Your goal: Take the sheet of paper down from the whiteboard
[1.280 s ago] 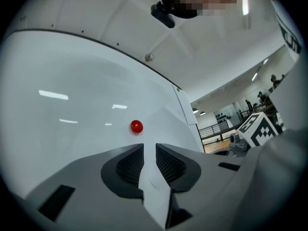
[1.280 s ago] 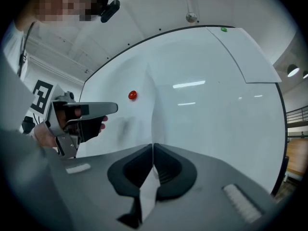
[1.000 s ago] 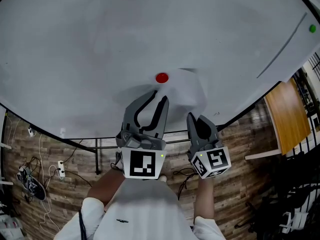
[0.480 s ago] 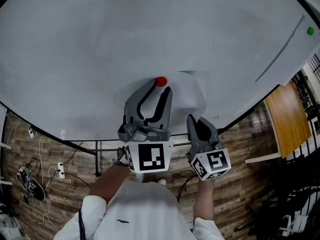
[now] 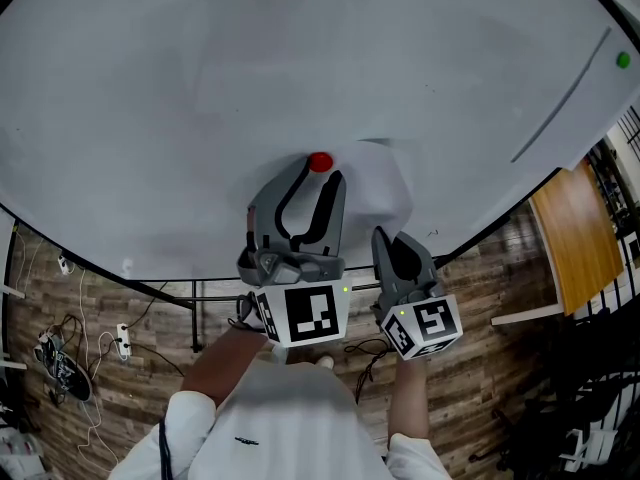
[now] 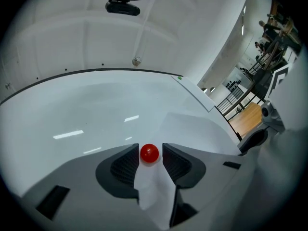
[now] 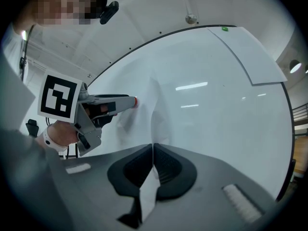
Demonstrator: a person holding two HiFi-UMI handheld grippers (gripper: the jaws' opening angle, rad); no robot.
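Observation:
A white sheet of paper (image 5: 382, 183) hangs on the whiteboard (image 5: 200, 88), pinned at its top left corner by a round red magnet (image 5: 320, 162). My left gripper (image 5: 318, 173) reaches up to that magnet. Its jaws are opening, and the magnet (image 6: 149, 153) sits between the pads with a thin gap on each side. My right gripper (image 5: 395, 240) is shut on the paper's lower edge. In the right gripper view the sheet (image 7: 159, 114) runs up from the closed jaws of that gripper (image 7: 153, 150) to the board, and the left gripper (image 7: 131, 101) shows at the magnet.
A green magnet (image 5: 625, 59) holds a second sheet at the board's upper right. A wooden tabletop (image 5: 575, 228) and black railings stand to the right. Cables and a shoe (image 5: 62, 368) lie on the plank floor at the left, below the board's lower frame.
The left gripper rose from just below the red magnet until its fingertips flank it, and its jaws spread wider while it rolled a little. The right gripper stayed still, shut on the paper.

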